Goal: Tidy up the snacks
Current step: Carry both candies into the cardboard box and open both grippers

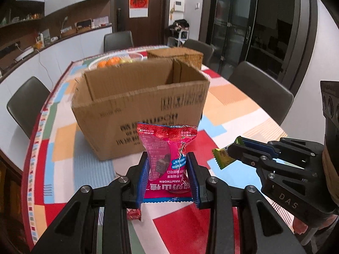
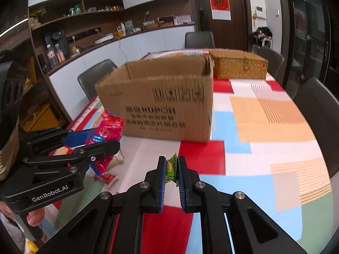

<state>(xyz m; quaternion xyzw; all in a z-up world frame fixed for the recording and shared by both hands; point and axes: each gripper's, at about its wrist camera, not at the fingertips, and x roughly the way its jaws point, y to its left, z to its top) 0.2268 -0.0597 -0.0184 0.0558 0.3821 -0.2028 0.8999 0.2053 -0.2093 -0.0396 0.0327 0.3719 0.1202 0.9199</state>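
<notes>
My left gripper (image 1: 168,158) is shut on a red hawthorn snack bag (image 1: 167,158), held upright above the table in front of the open cardboard box (image 1: 139,103). In the right wrist view that same bag (image 2: 107,131) sits between the left gripper's blue pads (image 2: 84,136). My right gripper (image 2: 171,164) is shut on a small green and yellow candy packet (image 2: 171,169). From the left wrist view, the right gripper (image 1: 231,151) holds the green packet (image 1: 221,157) off to the right. The box (image 2: 161,103) stands open-topped just ahead.
A small red candy (image 1: 134,214) lies on the patterned tablecloth (image 1: 239,105) below the left gripper; another red wrapper (image 2: 104,177) shows under it. A woven basket (image 2: 239,66) and a white fruit basket (image 1: 118,60) stand behind the box. Dark chairs surround the table.
</notes>
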